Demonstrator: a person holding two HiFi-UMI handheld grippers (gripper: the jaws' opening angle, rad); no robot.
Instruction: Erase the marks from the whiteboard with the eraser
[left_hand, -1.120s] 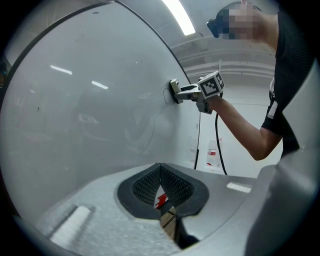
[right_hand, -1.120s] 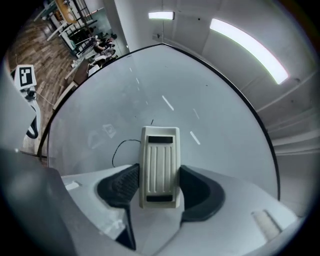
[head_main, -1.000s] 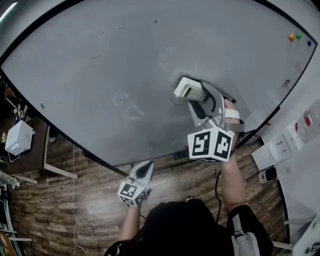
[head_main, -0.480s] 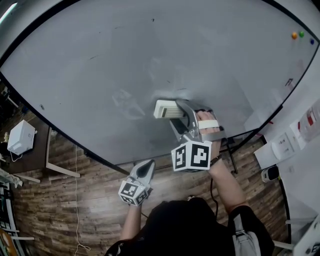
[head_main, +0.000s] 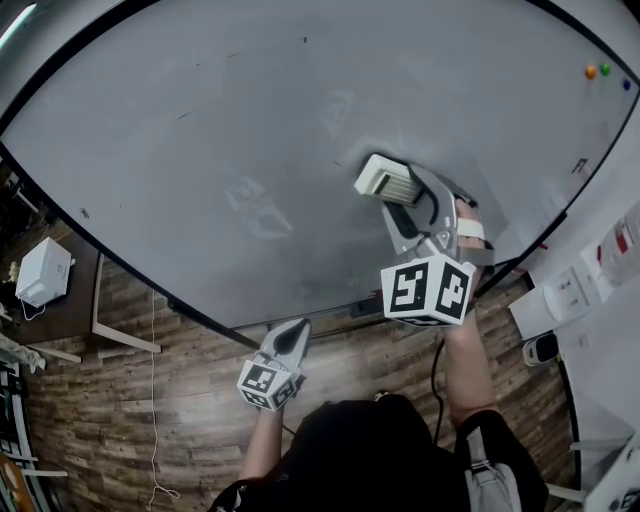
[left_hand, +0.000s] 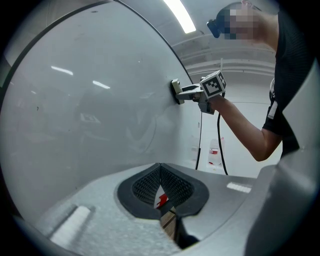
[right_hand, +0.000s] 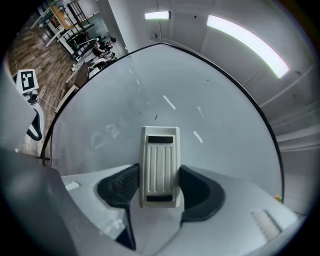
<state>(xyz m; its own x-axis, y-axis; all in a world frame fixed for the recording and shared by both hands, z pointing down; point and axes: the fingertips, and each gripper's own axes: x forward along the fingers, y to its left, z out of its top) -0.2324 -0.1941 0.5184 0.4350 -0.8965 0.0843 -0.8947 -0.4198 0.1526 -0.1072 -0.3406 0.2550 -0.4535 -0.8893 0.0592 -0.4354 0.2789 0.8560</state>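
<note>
Eraser (head_main: 383, 178) lies flat against the whiteboard (head_main: 200, 130), clamped in the right claw (head_main: 398, 200) (faint smudges to its left); left claw (left_hand: 161, 189) closed on nothing, near the board's lower edge.

A large grey-white whiteboard (head_main: 200, 120) in a black frame fills most of the view. The right gripper (head_main: 396, 192) clamps a cream ribbed plastic eraser (head_main: 381, 177) flat against the board, toward its lower right edge. Faint ghosted marks (head_main: 255, 208) show on the surface (one patch left of the eraser, another above it). Three small round magnets (head_main: 604, 69) sit near the upper right corner. The left gripper (head_main: 292, 332) hangs below the board's lower edge, over the wood-plank floor (head_main: 120, 420), jaws together.
</note>
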